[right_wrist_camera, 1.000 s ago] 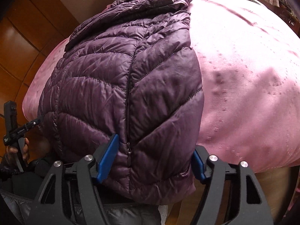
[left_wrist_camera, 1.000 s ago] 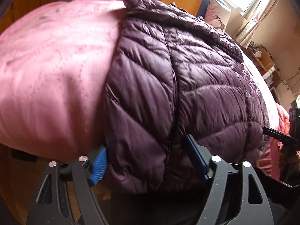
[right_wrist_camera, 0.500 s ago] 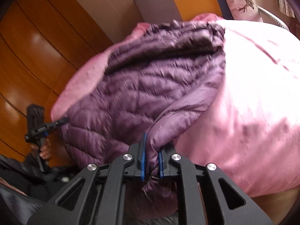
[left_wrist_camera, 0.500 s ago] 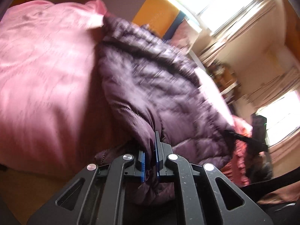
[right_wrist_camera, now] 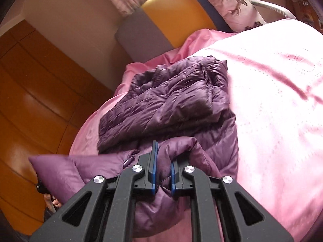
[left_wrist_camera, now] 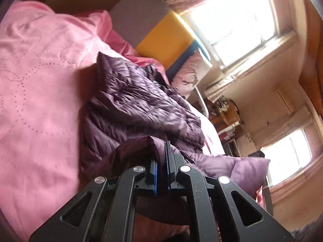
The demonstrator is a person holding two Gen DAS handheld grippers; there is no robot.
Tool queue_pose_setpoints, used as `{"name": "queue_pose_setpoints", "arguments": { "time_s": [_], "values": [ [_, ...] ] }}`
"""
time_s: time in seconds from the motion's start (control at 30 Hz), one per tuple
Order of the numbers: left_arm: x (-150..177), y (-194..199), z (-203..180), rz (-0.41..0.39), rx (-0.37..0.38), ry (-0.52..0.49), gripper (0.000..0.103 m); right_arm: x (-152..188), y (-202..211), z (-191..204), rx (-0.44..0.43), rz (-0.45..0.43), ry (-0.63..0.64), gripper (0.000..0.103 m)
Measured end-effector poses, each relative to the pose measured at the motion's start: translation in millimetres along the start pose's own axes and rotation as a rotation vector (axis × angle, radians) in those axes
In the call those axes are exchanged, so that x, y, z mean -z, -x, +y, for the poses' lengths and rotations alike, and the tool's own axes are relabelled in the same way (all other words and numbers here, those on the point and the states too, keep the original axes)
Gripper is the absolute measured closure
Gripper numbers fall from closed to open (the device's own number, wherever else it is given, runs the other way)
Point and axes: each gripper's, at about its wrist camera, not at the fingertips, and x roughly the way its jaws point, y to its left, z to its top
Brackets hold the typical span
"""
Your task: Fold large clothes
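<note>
Left wrist view has the jacket [left_wrist_camera: 141, 109] bunched up on the pink bedspread [left_wrist_camera: 40, 100], near end now peeling off the bed. A second ago it was lying flat with both tools gaping around the bottom hem; since then both have snapped together on it. The left gripper [left_wrist_camera: 161, 161] is clamped on a pinch of hem at about 6 o'clock in its frame, and the right gripper [right_wrist_camera: 162, 161] has a thicker wad of fabric squeezed between its blue pads [right_wrist_camera: 153, 161], same spot in its own view. The hem has come up and is heading toward the collar end at 12 o'clock, so I'd say the bottom-to-top fold is underway, maybe halfway. Puffy slippery stuff though, so it could slide out. Headboard [right_wrist_camera: 175, 14] and pillow [right_wrist_camera: 232, 2] sit further back at 12 to 1.
</note>
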Motion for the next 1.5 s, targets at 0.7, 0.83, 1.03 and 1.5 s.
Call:
{"name": "queue_pose_setpoints", "arguments": {
  "time_s": [0.7,0.83,1.03,1.5],
  "values": [
    [6,-62,46,0.068,-0.181,0.041,0.057,20,-17,-37,0.140,0.024,0.035,0.035],
    [12,-61,42,0.056,-0.190,0.011,0.085,31,-26,-38,0.166,0.042,0.042,0.074],
    [27,-41,33,0.073,-0.164,-0.033,0.095,46,4,-25,0.132,0.044,0.075,0.093],
    [125,50,19,0.159,-0.176,-0.038,0.094,123,78,12,0.174,0.181,0.232,0.076]
  ]
}}
